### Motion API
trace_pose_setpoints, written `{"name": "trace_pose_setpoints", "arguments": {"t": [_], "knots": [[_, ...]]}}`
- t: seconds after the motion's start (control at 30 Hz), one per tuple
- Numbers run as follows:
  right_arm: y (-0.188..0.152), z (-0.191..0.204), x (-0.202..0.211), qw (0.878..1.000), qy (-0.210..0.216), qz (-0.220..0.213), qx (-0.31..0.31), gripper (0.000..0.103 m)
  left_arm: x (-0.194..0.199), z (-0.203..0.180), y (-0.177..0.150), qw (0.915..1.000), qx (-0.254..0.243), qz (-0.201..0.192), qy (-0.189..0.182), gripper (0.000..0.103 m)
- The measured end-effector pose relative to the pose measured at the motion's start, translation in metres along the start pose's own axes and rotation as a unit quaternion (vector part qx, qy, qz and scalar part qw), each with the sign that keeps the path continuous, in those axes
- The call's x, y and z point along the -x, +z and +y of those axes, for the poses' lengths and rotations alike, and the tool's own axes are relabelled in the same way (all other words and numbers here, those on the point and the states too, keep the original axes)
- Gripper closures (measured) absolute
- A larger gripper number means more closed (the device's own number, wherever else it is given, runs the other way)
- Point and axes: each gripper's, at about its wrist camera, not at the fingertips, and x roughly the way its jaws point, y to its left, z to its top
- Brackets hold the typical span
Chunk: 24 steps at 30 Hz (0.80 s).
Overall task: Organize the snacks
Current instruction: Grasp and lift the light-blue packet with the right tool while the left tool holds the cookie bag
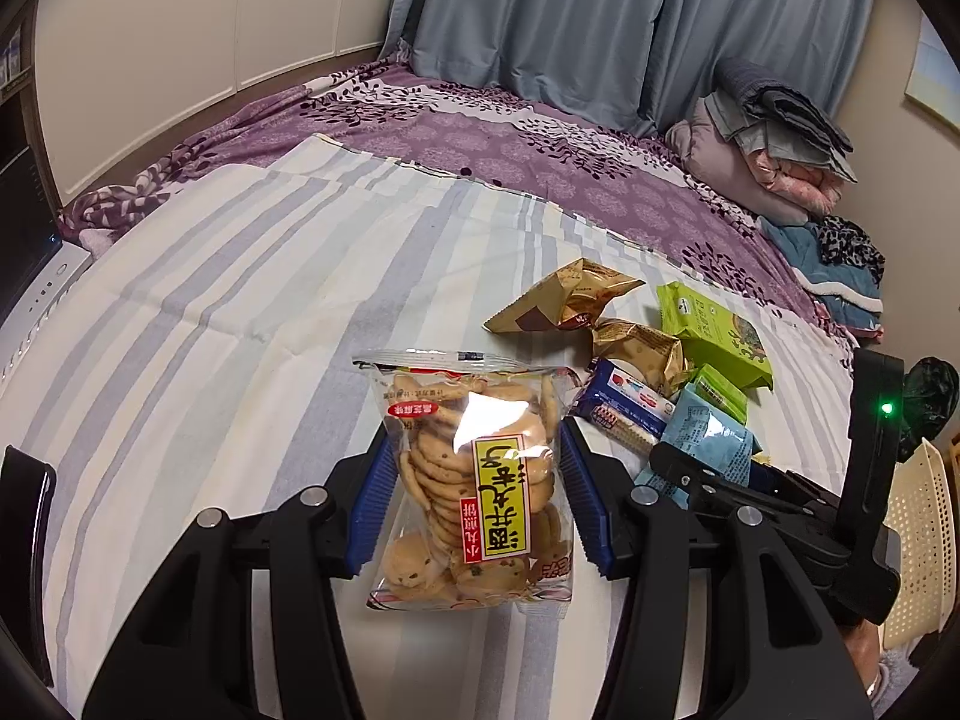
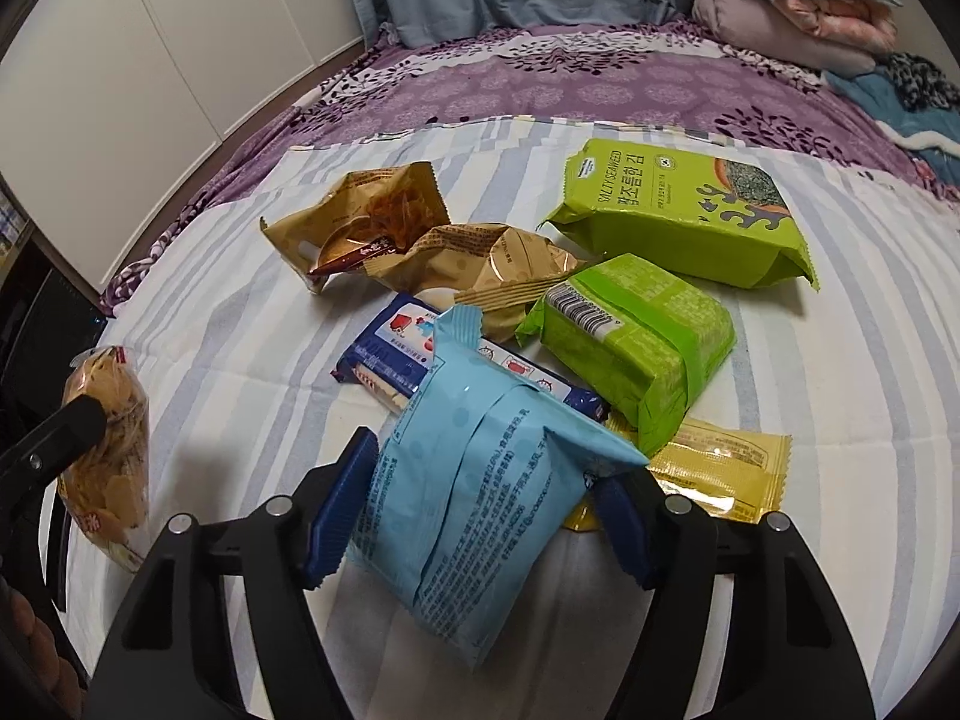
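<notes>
My left gripper is shut on a clear bag of small round cookies with a yellow label, held just above the striped sheet. My right gripper is shut on a light blue snack packet at the near edge of the snack pile. The pile holds two green seaweed packs, two tan packets, a dark blue biscuit pack and a yellow packet. The cookie bag shows at the left in the right wrist view.
The striped sheet lies over a purple patterned bedspread. Folded blankets and clothes are stacked at the far right corner by the blue curtain. A cream perforated basket stands at the bed's right edge.
</notes>
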Motion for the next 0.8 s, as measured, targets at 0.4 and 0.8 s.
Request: {"name": "trace_pose_setpoints", "arguments": {"t": [0.4,0.8], "knots": [[-0.011,-0.017,0.036,1.0,0.017,-0.021,-0.011,0.037,0.01,-0.015,0.0,0.9999,-0.012,-0.004,-0.006,0.049],[-0.021,-0.043,0.07,0.998,0.018,-0.041,-0.035,0.039,0.022,-0.043,-0.001,0.9992,-0.036,-0.01,-0.016,0.049]]}}
